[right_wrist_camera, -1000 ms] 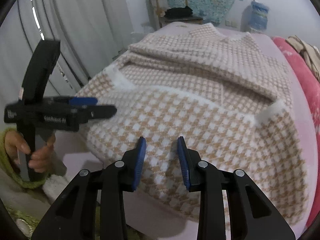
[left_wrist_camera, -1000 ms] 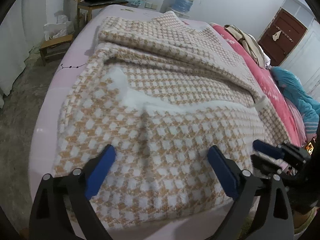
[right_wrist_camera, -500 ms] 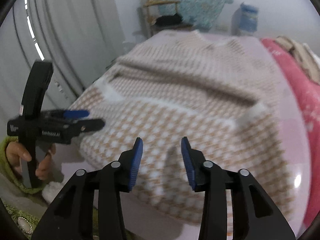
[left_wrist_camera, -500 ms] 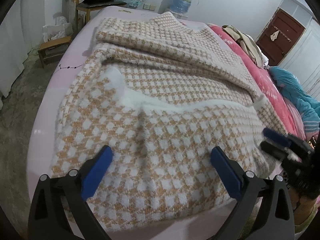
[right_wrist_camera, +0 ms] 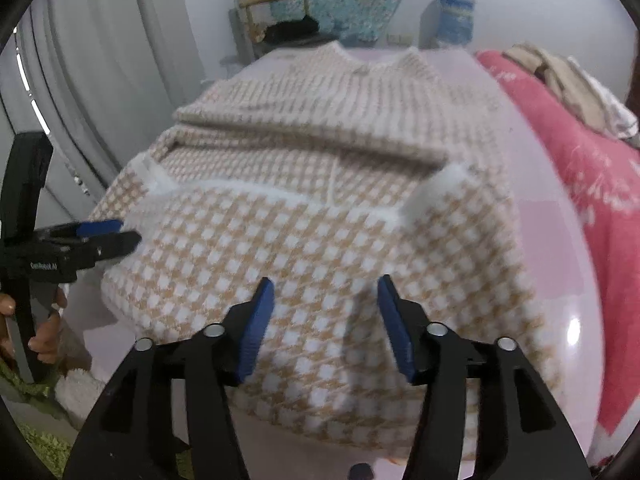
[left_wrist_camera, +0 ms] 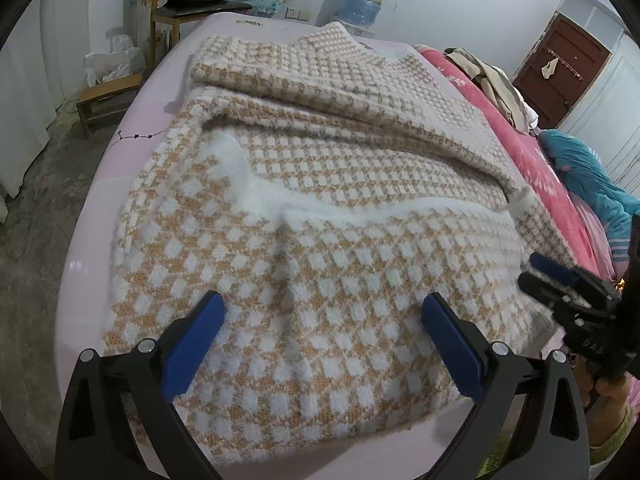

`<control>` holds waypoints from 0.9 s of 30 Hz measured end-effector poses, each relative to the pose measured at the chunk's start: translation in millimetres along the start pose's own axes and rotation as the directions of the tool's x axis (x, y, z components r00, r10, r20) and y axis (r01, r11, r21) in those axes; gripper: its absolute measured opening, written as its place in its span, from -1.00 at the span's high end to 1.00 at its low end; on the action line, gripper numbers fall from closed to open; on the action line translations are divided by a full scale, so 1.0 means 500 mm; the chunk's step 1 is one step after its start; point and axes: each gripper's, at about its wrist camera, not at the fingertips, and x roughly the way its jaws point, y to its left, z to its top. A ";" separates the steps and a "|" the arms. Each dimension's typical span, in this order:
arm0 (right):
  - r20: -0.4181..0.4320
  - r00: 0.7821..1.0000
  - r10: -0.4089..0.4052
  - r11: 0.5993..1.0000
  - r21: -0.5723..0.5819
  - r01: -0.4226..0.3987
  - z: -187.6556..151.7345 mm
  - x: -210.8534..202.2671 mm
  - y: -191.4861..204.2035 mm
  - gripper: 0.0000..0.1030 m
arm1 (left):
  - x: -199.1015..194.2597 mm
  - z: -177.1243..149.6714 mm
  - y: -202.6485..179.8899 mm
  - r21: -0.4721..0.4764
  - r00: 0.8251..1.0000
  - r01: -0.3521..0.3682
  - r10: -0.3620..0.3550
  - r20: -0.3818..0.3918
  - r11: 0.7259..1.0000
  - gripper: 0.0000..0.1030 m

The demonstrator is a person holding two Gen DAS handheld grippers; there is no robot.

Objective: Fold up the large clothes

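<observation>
A fluffy tan-and-white checked sweater (left_wrist_camera: 328, 184) lies spread on the pink bed sheet (left_wrist_camera: 120, 168), its lower part folded up over the body. My left gripper (left_wrist_camera: 320, 304) hangs open and wide above the sweater's near edge, with nothing between its blue pads. My right gripper (right_wrist_camera: 326, 284) hovers over the same near edge further right. Its jaws are opening, and the knit lies below them without being pinched. Each gripper shows in the other's view: the right gripper (left_wrist_camera: 538, 274) at the right edge, the left gripper (right_wrist_camera: 116, 234) at the left, held by a hand (right_wrist_camera: 44, 332).
A wooden chair (left_wrist_camera: 188, 4) with a black bag stands behind the bed, next to a water bottle (left_wrist_camera: 366, 4). A low stool (left_wrist_camera: 108, 96) sits on the floor at left. A red blanket (left_wrist_camera: 548, 184) with piled clothes (left_wrist_camera: 496, 84) borders the sweater on the right.
My right gripper's jaws have spread much wider, and it has shifted a little along the sweater's near edge while rolling slightly. The left gripper and the sweater have stayed put.
</observation>
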 end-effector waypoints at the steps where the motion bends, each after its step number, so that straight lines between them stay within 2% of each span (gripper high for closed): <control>1: 0.006 1.000 -0.003 1.000 0.003 0.003 0.003 -0.006 -0.002 -0.14 | 0.000 0.000 0.000 0.000 1.000 0.001 -0.001 -0.001 1.000 -0.89; 3: 0.011 1.000 -0.023 1.000 0.018 0.023 0.003 -0.005 -0.014 -0.26 | 0.000 -0.001 -0.001 -0.002 1.000 0.000 0.000 0.001 1.000 -0.89; 7: -0.043 0.998 -0.035 0.998 0.060 0.037 -0.007 0.030 -0.038 -0.27 | 0.001 -0.001 -0.001 0.003 1.000 0.000 0.000 0.001 1.000 -0.89; 11: -0.048 0.998 -0.044 0.998 0.050 0.047 -0.006 0.038 -0.033 -0.36 | 0.001 -0.001 -0.002 0.013 1.000 0.001 -0.001 0.004 1.000 -0.89; 22: -0.075 0.997 -0.024 0.996 0.089 0.031 0.010 0.056 -0.045 -0.52 | 0.002 -0.002 0.001 0.023 1.000 0.009 -0.009 -0.001 1.000 -0.89; 25: -0.083 0.996 0.012 0.995 0.100 -0.004 0.012 0.062 -0.045 -0.75 | 0.002 -0.002 0.001 0.022 1.000 0.008 -0.008 -0.002 1.000 -0.89; 27: -0.089 0.996 -0.003 0.996 0.086 0.011 0.010 0.066 -0.037 -0.82 | 0.002 -0.002 0.001 0.023 1.000 0.008 -0.008 -0.002 1.000 -0.89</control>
